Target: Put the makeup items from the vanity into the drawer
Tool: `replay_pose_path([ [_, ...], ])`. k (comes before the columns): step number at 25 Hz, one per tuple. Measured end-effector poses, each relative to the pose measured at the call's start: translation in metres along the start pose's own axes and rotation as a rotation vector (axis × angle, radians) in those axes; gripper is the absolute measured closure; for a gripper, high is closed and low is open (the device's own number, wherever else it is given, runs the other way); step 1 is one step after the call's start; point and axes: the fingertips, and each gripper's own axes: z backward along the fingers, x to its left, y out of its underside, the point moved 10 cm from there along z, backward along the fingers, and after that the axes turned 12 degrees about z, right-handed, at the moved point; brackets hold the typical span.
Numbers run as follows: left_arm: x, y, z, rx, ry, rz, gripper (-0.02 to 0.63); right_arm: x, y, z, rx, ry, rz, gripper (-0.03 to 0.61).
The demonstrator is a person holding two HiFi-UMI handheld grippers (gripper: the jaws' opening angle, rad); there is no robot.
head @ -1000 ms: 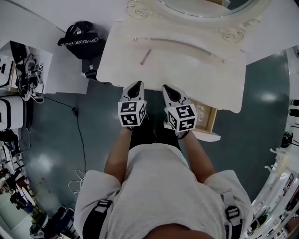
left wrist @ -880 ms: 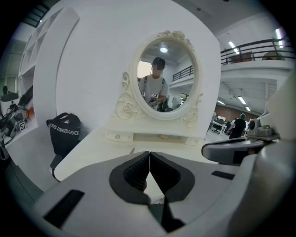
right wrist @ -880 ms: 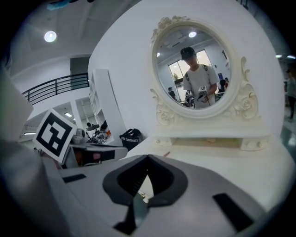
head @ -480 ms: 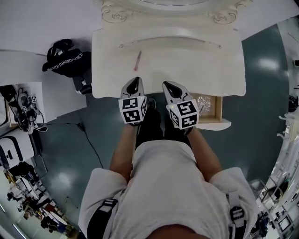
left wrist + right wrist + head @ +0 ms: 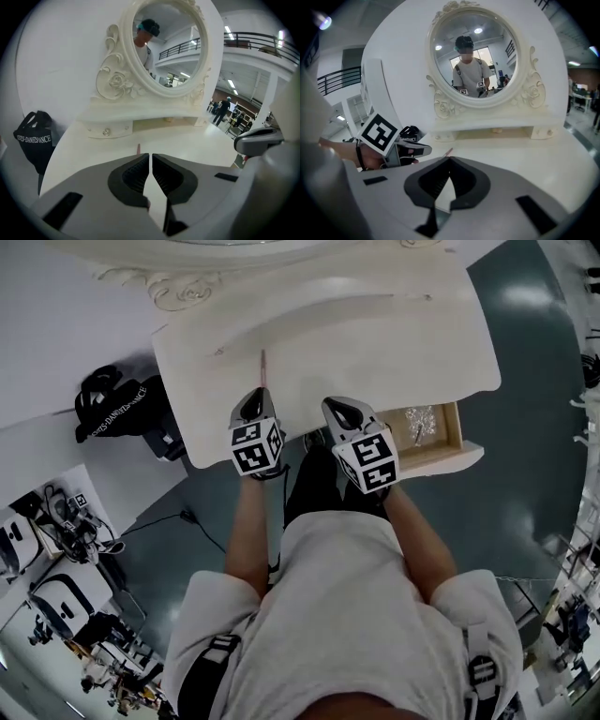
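nearest, the left hand-held gripper (image 5: 252, 397) and the right hand-held gripper (image 5: 334, 409) are held side by side over the front edge of the surface (image 5: 375, 343). each has its jaws closed together with nothing caught between them. just beyond the left one's tips, a pink makeup pencil (image 5: 262, 367) is seen lying flat on the surface. its long axis is laid from the front edge toward the mirror (image 5: 164, 42), nearly in line with the way the left hand-held gripper is pointed, so its near end is met first. the left is judged the nearer; from the right, the pencil is set off to the left. the drawer (image 5: 441, 457) is found open at the right front, beside the right hand-held gripper, with a glittery item (image 5: 419, 423) inside. before any grip, the jaws would have to be opened across the pencil's length.
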Motion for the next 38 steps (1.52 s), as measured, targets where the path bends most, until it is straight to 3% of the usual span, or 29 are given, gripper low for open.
replay_pose_path([
  [6, 0.014, -0.001, -0.041, 0.139, -0.016, -0.086, 0.599, -0.004, 0.007, -0.007, 0.031, 0.048, -0.044, 0.565],
  [8, 0.018, -0.002, -0.052, 0.184, -0.009, -0.096, 0.528, -0.007, 0.008, -0.010, 0.036, 0.062, -0.058, 0.565],
  [10, 0.020, -0.002, -0.060, 0.227, -0.009, -0.103, 0.499, -0.010, 0.007, -0.012, 0.037, 0.074, -0.069, 0.565],
  [19, 0.027, 0.004, -0.083, 0.351, -0.017, -0.128, 0.491, -0.016, 0.005, -0.012, 0.038, 0.112, -0.085, 0.565],
  [27, 0.028, 0.004, -0.089, 0.386, -0.031, -0.158, 0.494, -0.009, 0.015, -0.004, 0.056, 0.154, -0.118, 0.565],
  [29, 0.029, 0.003, -0.091, 0.384, -0.031, -0.176, 0.510, -0.007, 0.017, -0.001, 0.057, 0.166, -0.122, 0.565],
  [30, 0.029, 0.003, -0.091, 0.380, -0.037, -0.189, 0.565, -0.006, 0.017, 0.000, 0.055, 0.170, -0.123, 0.565],
  [38, 0.014, 0.006, -0.084, 0.349, -0.037, -0.230, 0.569, -0.003, 0.026, 0.024, 0.031, 0.193, -0.128, 0.565],
])
